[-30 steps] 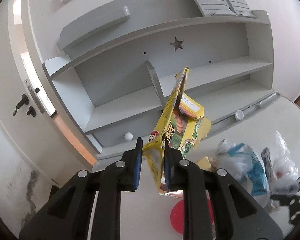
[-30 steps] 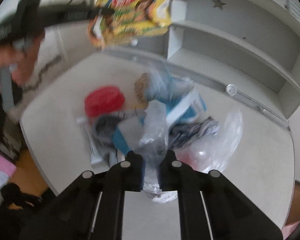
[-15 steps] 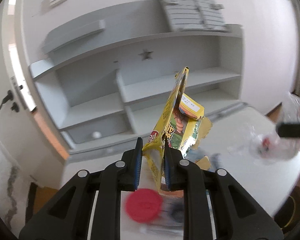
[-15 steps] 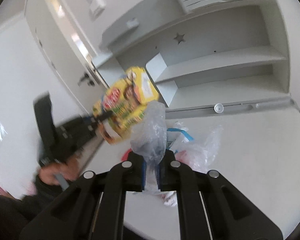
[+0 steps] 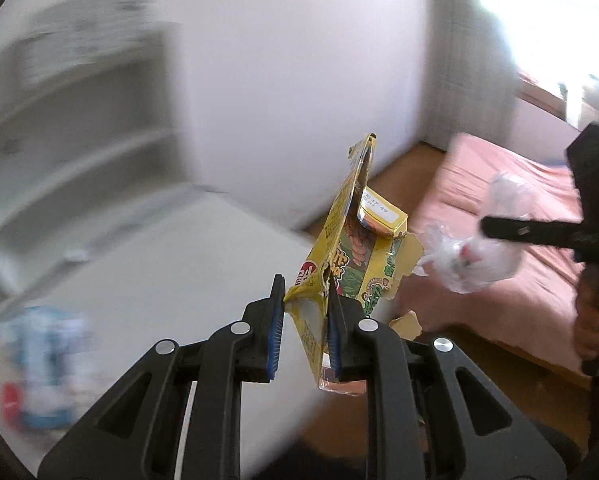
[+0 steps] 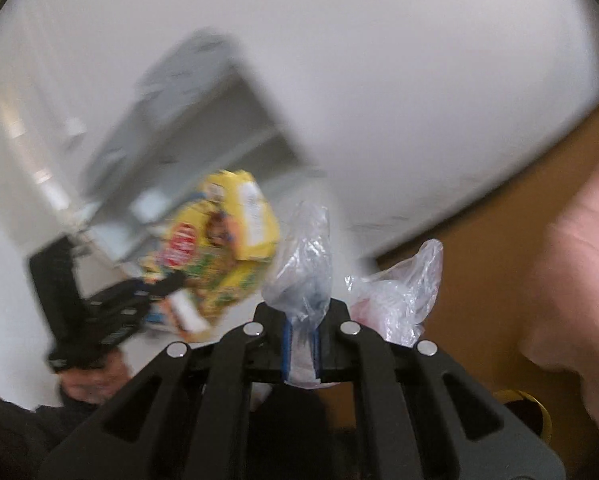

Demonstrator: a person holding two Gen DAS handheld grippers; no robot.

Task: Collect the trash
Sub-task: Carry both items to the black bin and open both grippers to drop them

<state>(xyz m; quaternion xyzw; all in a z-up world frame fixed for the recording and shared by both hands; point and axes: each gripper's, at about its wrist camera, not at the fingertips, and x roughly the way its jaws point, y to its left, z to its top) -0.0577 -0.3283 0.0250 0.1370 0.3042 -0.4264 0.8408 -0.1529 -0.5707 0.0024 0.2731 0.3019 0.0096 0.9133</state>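
**Yellow carton and clear bag swing away from the desk**

Yellow snack carton (image 5: 351,264) sits clamped between the left gripper (image 5: 305,332) fingers, and the right gripper (image 6: 301,344) fingers are pinched together on a crumpled clear plastic bag (image 6: 303,256). A second ago both cameras faced the shelves and the littered surface (image 5: 147,280); now both views have turned toward a pink bed (image 5: 499,240) and wooden floor (image 6: 479,272). Remaining rubbish (image 5: 43,356) lies on the surface, blurred at the left view's edge. Judging by this, both pieces are being carried off for disposal; no bin is visible yet.
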